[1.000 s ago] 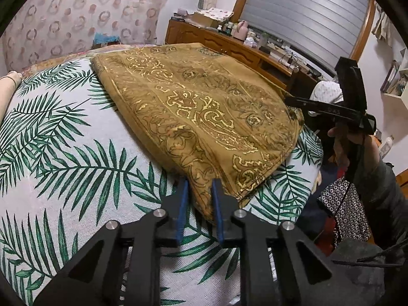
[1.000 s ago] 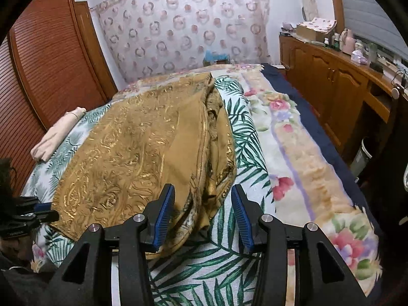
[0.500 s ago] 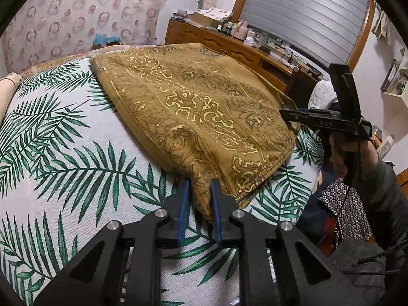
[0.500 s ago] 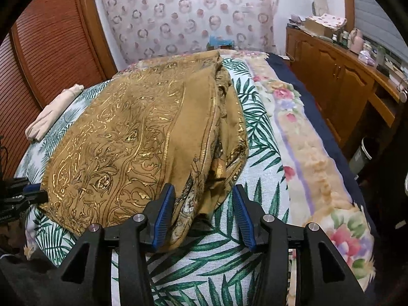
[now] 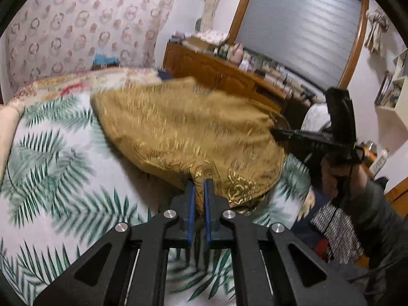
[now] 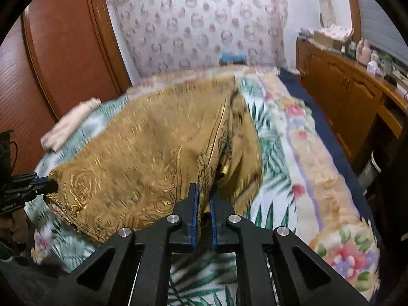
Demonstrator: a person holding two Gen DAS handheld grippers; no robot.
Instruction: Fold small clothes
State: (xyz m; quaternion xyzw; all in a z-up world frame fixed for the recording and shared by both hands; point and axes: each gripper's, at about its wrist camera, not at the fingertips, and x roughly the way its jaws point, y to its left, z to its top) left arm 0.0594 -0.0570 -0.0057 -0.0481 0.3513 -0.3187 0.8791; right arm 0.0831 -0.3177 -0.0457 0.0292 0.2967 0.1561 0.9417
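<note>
Left and right wrist views, one bed, one garment. Writing: the only lettering visible is a pale marking on the side of the right gripper as seen from the left wrist view and another on the left gripper body at the left edge of the right wrist view; both are too small and blurred to read. Count: two grippers, each with two blue-padded fingers; one mustard-gold garment with shiny gold ornament, lying on the bedspread printed with green palm fronds, its near edge lifted off the cover at two corners; one rolled pale cloth near the bed's far left side, well apart from the garment; one wooden sideboard along the right wall, crowded with small bottles and boxes that cannot be counted; one wooden wardrobe at left. Left gripper: jaws drawn nearly together and clamped on the garment's near-left corner, fabric pinched between the pads. Right gripper: jaws likewise closed on the garment's folded near-right edge, cloth bunched between the blue pads. The hand holding the right gripper, in a dark sleeve, shows at right in the left wrist view. The scene is motion-blurred in both views.
</note>
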